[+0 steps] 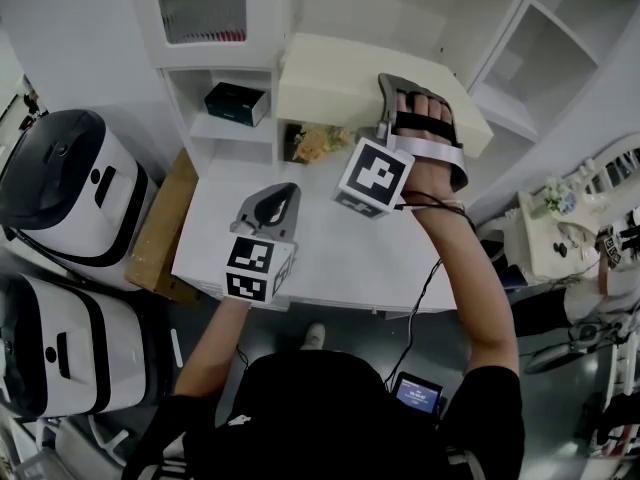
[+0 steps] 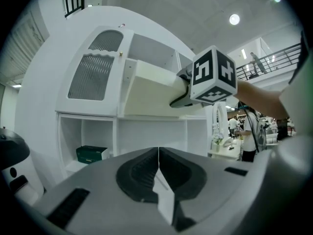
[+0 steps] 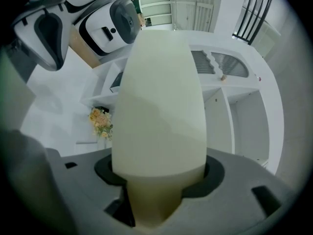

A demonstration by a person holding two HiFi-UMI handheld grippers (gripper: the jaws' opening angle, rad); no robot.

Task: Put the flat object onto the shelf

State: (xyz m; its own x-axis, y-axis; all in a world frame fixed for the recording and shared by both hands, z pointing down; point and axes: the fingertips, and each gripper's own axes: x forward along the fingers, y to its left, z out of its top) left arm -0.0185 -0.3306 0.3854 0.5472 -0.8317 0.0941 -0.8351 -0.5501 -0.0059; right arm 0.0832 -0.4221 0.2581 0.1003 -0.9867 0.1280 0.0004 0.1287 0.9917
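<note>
A cream flat slab (image 1: 340, 83) is held up in front of the white shelf unit (image 1: 225, 128). My right gripper (image 1: 392, 93) is shut on its right end, and the slab fills the space between the jaws (image 3: 159, 102). In the left gripper view the slab (image 2: 151, 94) lies level above the low open compartments, its far end near a shelf post. Whether it touches the shelf I cannot tell. My left gripper (image 1: 283, 196) hangs lower over the white table (image 1: 340, 258), its jaws pressed together (image 2: 158, 153) with nothing between them.
A dark green box (image 1: 237, 103) sits in a low compartment on the left. Yellow flowers (image 1: 318, 143) stand under the slab. Two white and black machines (image 1: 60, 168) and a cardboard box (image 1: 160, 223) stand left of the table. A cluttered side table (image 1: 560, 233) is on the right.
</note>
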